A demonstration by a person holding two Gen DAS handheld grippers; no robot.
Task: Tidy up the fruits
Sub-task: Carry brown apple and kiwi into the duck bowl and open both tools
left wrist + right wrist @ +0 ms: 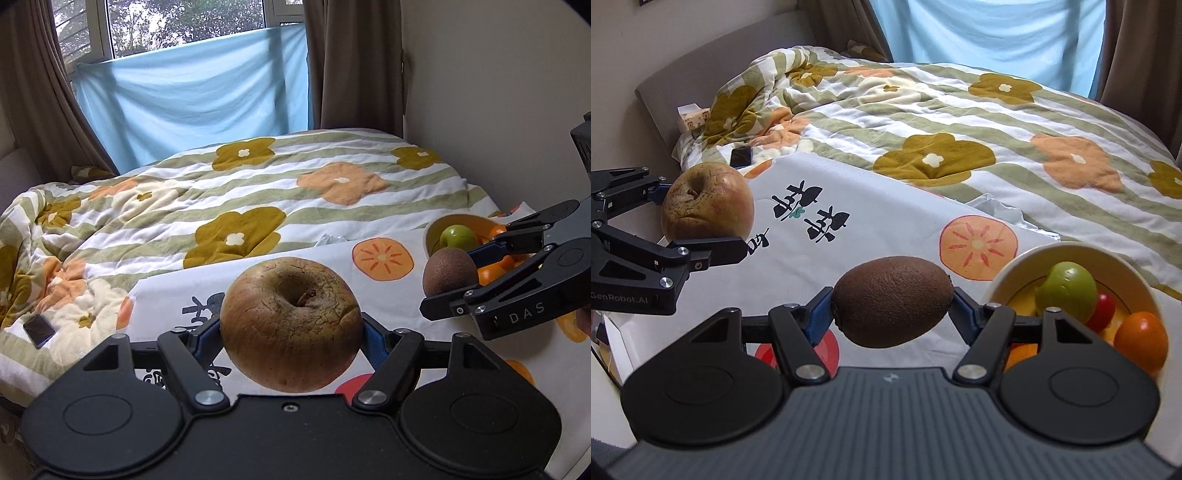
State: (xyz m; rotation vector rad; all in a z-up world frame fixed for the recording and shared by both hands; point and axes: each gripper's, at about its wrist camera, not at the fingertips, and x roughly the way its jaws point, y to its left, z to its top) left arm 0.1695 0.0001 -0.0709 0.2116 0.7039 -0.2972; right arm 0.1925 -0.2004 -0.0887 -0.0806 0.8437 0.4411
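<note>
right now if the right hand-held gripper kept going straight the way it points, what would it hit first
Probably the printed cloth on the table. The right hand-held gripper, shut on the kiwi, points over it toward the bed. The bowl sits off to its right. Depth is unclear.

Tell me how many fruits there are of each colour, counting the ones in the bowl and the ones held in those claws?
Brown: 2, the wrinkled apple in the left gripper and the kiwi in the right gripper
Green: 1, green fruit in the bowl
Red: 1, small red fruit
Orange: 2 visible, one and another
Total: 6; more may be hidden.
</note>
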